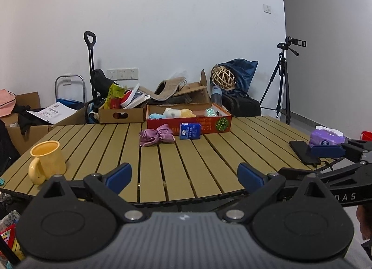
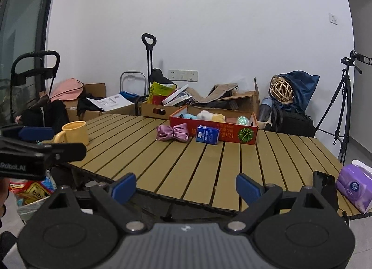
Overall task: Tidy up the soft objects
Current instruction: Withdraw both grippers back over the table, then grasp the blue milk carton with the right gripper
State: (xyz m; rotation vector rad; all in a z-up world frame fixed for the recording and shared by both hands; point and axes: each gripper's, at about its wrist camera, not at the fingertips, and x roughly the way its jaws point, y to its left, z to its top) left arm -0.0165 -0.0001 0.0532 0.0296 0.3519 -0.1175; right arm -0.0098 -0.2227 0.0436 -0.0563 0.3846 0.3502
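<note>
Already in red box [image 1: 200, 123], centre of frame: several plush toys [image 1: 173, 112]. Still out on bench [image 1: 186, 164]: pink bow [image 1: 157, 138], blue pack [image 1: 190, 131]. Left tongs [image 1: 184, 172] and right tongs [image 2: 186, 184] wide open, empty.

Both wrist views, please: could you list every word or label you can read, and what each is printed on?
"Robot.AI": left gripper arm, start cut off.
"DAS": right gripper arm, start hidden.
"bibi": snack packet beside the table.
Red box print, blue carton label, purple tissue pack logo, paper sheet: too small or blurred to read.
</note>
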